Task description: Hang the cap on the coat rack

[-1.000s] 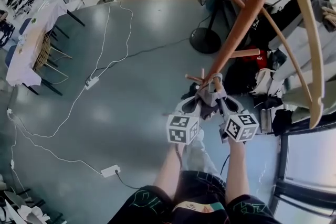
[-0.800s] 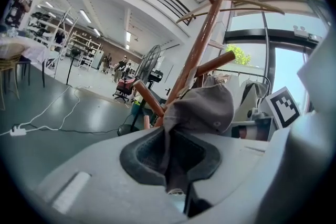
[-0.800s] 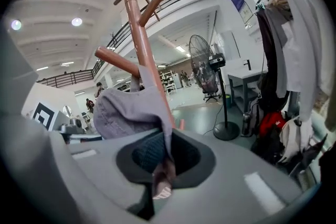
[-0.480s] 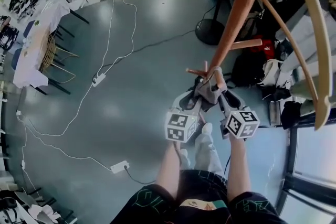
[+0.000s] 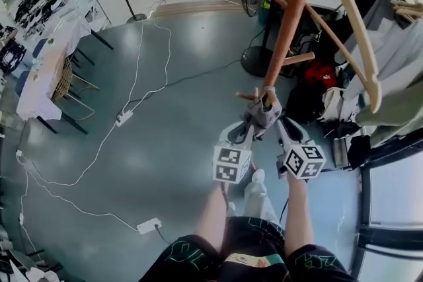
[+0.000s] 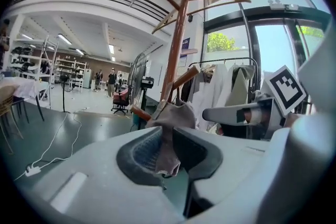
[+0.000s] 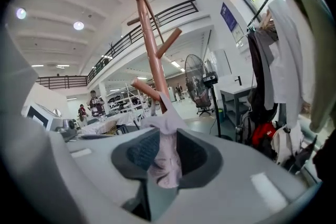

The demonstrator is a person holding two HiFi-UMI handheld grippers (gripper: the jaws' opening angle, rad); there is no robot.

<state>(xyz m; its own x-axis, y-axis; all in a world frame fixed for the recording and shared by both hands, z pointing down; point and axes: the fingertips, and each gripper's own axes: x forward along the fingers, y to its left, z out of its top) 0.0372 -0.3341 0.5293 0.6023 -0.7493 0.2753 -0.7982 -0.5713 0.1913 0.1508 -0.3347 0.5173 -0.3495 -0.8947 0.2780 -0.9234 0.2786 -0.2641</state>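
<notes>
The wooden coat rack (image 5: 291,13) rises at upper right, its pole also in the left gripper view (image 6: 179,39) and the right gripper view (image 7: 149,39). The grey cap (image 5: 265,113) hangs over a short lower peg (image 5: 247,97). My left gripper (image 5: 245,133) is at the cap's left; its jaws (image 6: 166,139) are closing, with cap fabric (image 6: 176,115) hanging loose between them. My right gripper (image 5: 280,131) is at the cap's right, open (image 7: 163,140), with a fold of the cap (image 7: 167,160) drooping between its pads.
A standing fan's base (image 5: 256,60) is just behind the rack. Bags, one red (image 5: 321,74), lie at its foot. A clothes rail with hanging garments (image 5: 390,30) fills the right. White cables and a power strip (image 5: 123,117) cross the floor; covered tables (image 5: 47,63) stand at left.
The head view has swung back, so the rack looks farther off and more of the room shows. Both grippers stay at the cap on the lower peg.
</notes>
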